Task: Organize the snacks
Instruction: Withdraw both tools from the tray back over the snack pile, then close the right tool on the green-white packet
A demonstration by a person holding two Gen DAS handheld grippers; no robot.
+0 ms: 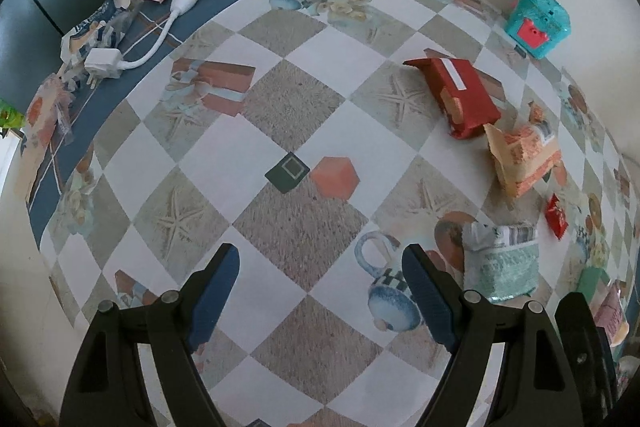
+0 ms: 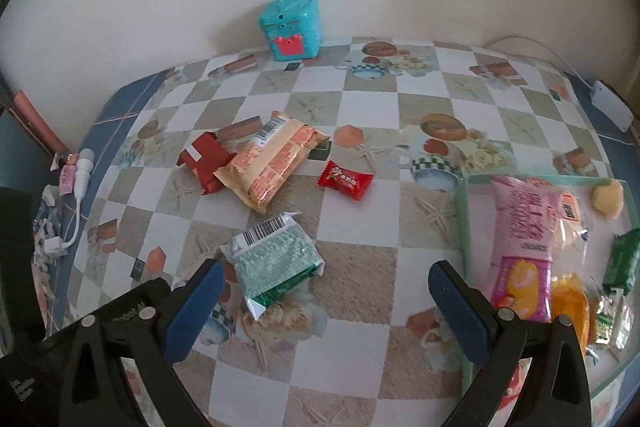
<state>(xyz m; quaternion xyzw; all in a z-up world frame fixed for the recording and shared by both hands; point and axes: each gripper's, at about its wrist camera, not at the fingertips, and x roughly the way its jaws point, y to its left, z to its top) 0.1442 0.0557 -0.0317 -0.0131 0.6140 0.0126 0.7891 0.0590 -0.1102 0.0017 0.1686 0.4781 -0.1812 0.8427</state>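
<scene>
The right gripper [image 2: 324,301] hangs over the checked tablecloth [image 2: 360,279] with its jaws spread wide and nothing between them; the left gripper [image 1: 320,291] is likewise wide apart and empty, aimed at bare cloth. Neither touches a snack.

4 snacks lie loose on the cloth: the green packet [image 2: 274,261] nearest the right gripper's left finger, the orange-and-cream packet [image 2: 274,163] overlapping the dark red packet [image 2: 204,161] beyond it, and a small red candy [image 2: 346,180] off on its own. The pale green tray [image 2: 464,227] sits at the right, already holding a pink bag [image 2: 522,227], a dark green sweet [image 2: 622,259] and a few other pieces.

The step in hand looks like a pick of the green packet for the tray. To do it well:

- Shift the right gripper left so the packet sits centred between the pads — at present it lies off toward the left finger.
- Take it across its short width, where the filled middle gives the pads something firm; the crimped ends will probably just fold.
- Come down close to the cloth before closing, since a flat packet offers little height.
- Lift clear of the tray wall, then set it in the open space left of the pink bag.

Keep the left gripper clear of that path.
</scene>
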